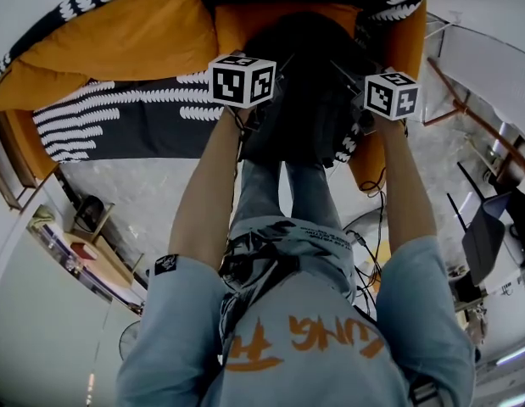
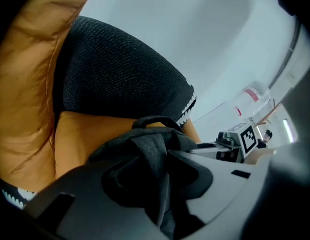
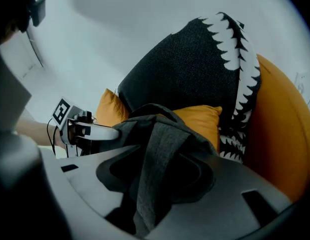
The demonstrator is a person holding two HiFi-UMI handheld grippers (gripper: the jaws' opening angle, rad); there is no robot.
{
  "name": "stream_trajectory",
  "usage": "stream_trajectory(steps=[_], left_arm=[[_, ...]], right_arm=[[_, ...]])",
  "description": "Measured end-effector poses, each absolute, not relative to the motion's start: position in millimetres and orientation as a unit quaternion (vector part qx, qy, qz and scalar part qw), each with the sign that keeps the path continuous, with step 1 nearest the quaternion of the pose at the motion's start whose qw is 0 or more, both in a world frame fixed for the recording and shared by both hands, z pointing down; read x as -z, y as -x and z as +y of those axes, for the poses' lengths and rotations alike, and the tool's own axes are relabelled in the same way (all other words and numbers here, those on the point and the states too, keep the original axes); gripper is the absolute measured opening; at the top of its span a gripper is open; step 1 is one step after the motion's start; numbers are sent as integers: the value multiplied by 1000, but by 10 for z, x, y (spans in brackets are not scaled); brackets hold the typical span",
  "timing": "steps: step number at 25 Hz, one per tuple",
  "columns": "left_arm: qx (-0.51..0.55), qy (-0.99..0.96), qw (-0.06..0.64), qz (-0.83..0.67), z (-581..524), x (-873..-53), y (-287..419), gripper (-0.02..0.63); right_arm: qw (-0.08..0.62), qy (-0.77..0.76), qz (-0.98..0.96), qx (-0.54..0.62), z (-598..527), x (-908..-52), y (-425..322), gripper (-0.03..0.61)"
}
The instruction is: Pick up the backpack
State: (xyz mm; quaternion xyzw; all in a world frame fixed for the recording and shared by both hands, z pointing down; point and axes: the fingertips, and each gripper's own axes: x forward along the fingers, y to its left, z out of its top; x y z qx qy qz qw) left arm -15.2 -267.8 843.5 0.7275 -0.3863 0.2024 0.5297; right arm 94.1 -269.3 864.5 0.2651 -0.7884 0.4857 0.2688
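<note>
The dark grey fabric backpack (image 1: 306,91) sits at the far side against an orange cushion (image 2: 89,134), right at the tips of both my tongs. One backpack, two tongs. My left tongs (image 2: 162,184), half closed, pinch its grey strap (image 2: 153,151). My right tongs (image 3: 150,184) stand wide around another strap (image 3: 160,154), not pressing it.

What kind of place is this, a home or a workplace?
Probably a lounge corner of a workplace or lab: orange sofa cushions, a black-and-white throw, and loose cables on the pale floor beside them.
</note>
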Motion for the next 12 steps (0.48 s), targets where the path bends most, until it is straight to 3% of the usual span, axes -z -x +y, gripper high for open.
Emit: stream_trajectory(steps=[4,12], left_arm=[[-190,-737,528,-377,-2636,-8302,133,116],[-168,-753,517,-370,-2279,-7902,122,94]], right_arm=[[247,-264,-793,-490,-2674,-8498,-942,114],[206,-260,-807,-489,-2357,-8048,-951,43]])
